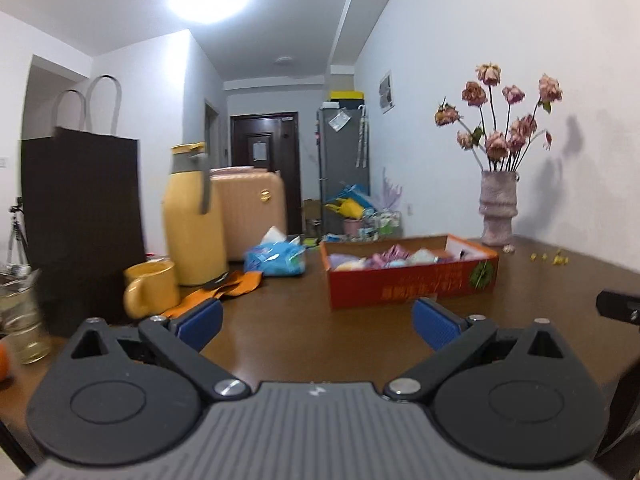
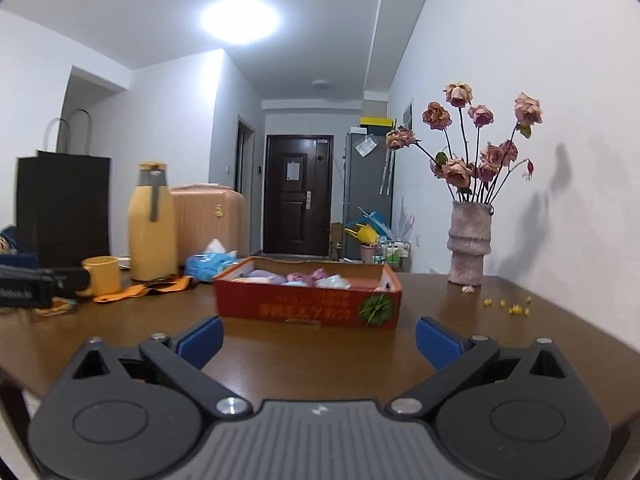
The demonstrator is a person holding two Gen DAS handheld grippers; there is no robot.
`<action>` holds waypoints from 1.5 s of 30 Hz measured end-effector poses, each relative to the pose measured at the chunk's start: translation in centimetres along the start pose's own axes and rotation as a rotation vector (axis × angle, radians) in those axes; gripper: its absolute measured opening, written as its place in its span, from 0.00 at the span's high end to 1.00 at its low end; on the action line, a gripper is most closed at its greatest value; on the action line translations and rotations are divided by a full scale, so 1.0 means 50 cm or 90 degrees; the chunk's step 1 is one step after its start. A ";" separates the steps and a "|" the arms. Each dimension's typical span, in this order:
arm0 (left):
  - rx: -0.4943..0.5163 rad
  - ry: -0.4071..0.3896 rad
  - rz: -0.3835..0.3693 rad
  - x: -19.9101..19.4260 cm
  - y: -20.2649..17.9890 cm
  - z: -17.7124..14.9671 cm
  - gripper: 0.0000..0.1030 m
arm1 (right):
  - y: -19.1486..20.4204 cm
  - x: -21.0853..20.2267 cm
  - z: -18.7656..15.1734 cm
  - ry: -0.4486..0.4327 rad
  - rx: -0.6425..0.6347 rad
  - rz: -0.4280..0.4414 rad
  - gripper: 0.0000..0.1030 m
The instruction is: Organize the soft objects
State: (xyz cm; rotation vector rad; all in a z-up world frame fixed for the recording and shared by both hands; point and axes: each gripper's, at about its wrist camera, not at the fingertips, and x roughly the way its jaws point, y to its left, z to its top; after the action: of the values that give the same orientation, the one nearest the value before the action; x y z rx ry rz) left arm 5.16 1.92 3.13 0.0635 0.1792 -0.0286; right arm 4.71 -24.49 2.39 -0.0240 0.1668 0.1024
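Red box [image 2: 308, 304] on the desk [image 2: 120, 344] holds pastel soft items [image 2: 308, 278]; vase [image 2: 469, 246] right, yellow flask [image 2: 152, 232] and mug [image 2: 102, 274] left. Left gripper [image 1: 318, 322] and right gripper [image 2: 320, 338] both spread, empty.

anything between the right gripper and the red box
Nothing: only bare brown table lies between the open right gripper and the red box, as the right wrist view shows.

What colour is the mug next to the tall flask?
Yellow. The mug shows best in the left wrist view, beside the flask.
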 end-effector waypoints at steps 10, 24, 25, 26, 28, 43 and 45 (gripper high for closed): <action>-0.043 0.017 -0.038 -0.074 0.020 -0.011 0.00 | 0.058 -0.081 -0.035 0.006 0.054 0.013 0.00; -0.041 0.017 -0.030 -0.073 0.019 -0.007 0.00 | 0.051 -0.074 -0.029 0.010 0.060 0.030 0.00; -0.042 0.016 -0.030 -0.073 0.019 -0.007 0.00 | 0.052 -0.075 -0.030 0.009 0.059 0.027 0.00; -0.041 0.016 -0.030 -0.073 0.019 -0.007 0.00 | 0.053 -0.076 -0.031 0.007 0.058 0.025 0.00; -0.042 0.018 -0.031 -0.073 0.018 -0.007 0.00 | 0.053 -0.076 -0.032 0.006 0.057 0.027 0.00; -0.042 0.020 -0.032 -0.072 0.020 -0.009 0.00 | 0.049 -0.073 -0.034 0.011 0.064 0.025 0.00; -0.042 0.020 -0.032 -0.072 0.020 -0.009 0.00 | 0.049 -0.073 -0.035 0.010 0.067 0.026 0.00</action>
State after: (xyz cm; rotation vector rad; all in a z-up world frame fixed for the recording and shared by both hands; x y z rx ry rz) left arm 1.56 3.01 3.39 -0.0063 0.2128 -0.0720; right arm 0.57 -22.49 1.22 0.0835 0.1885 0.1333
